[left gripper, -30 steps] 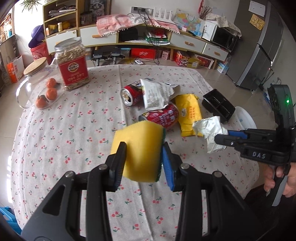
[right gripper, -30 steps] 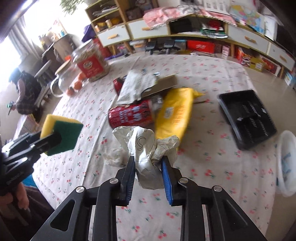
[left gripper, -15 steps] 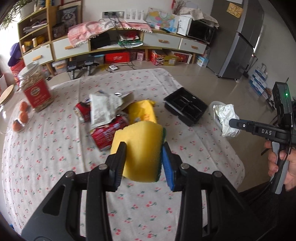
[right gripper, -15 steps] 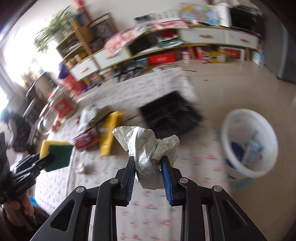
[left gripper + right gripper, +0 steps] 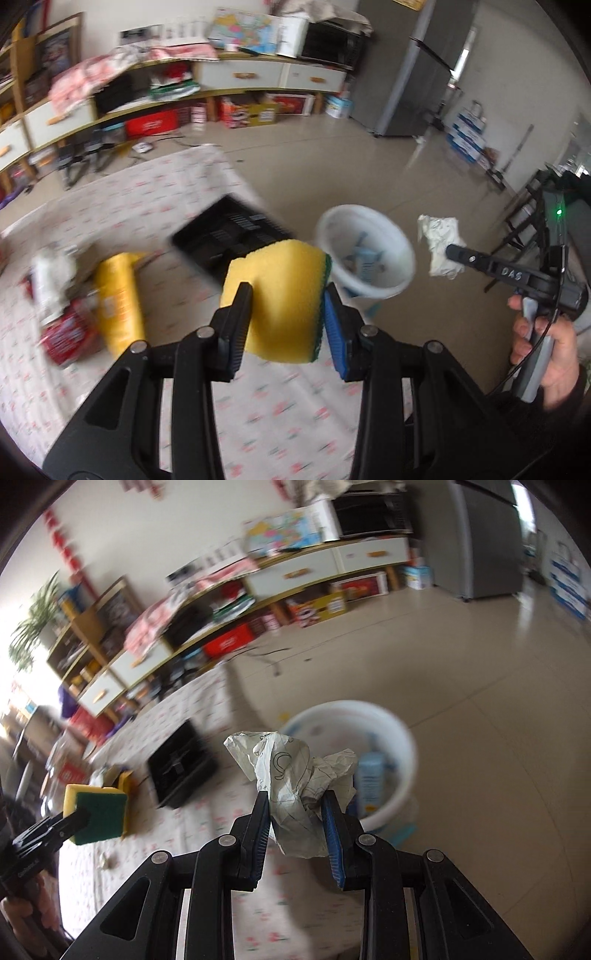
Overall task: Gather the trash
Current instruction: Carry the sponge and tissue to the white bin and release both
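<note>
My left gripper is shut on a yellow sponge with a green back, held above the table's right part. My right gripper is shut on a crumpled white paper wrapper, just short of the white trash bucket on the floor beyond the table edge. The left wrist view shows the bucket, with the wrapper held in the air to its right. The bucket holds some trash. The sponge also shows in the right wrist view.
A black tray lies near the table's right edge. A yellow packet, a red can and a crumpled wrapper lie on the flowered tablecloth. Shelves and a grey fridge stand behind on the tiled floor.
Both grippers have swung right, away from the table's middle. My right gripper has carried the paper wrapper off the table toward the bucket. My left gripper still holds the sponge.
</note>
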A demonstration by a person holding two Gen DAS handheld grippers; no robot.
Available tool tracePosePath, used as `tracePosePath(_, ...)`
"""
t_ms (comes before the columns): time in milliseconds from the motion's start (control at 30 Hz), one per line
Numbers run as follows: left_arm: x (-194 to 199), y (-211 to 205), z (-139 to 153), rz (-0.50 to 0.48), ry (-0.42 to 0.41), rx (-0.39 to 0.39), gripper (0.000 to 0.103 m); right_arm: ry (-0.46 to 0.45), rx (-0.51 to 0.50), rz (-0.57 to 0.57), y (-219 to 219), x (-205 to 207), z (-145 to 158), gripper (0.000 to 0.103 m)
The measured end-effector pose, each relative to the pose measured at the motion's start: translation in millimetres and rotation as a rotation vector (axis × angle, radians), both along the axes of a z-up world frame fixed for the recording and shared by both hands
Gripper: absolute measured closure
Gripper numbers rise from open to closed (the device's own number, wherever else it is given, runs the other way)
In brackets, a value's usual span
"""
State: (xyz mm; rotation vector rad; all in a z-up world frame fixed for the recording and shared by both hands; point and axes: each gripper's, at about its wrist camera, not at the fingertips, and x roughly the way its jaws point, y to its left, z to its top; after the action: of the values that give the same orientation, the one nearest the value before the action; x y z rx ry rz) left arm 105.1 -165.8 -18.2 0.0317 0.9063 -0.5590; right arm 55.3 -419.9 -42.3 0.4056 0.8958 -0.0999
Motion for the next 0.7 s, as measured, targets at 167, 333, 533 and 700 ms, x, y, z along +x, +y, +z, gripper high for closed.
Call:
tracePosePath(167,14,-62,-8,-0.102,0.020,-0.041,0.063,0.021,0.019,-0.071,-44,-8,-13,0.074)
tracePosePath(333,31,-106,-23,-0.170,0.061,-0.103,0.063,0.028,0.041,-0.111,-71,-13,-19,0.074)
tracePosePath(533,52,-131,-42,-0.175,0.119,-0.128,0.063,0.029,0.039,-0.124,-86,-19,-19,0.074)
tracePosePath(700,63,-131,-51,-0.140,0.144,-0.150,0.036,0.030,0.054,-0.133,-85,-16,-20,0.074)
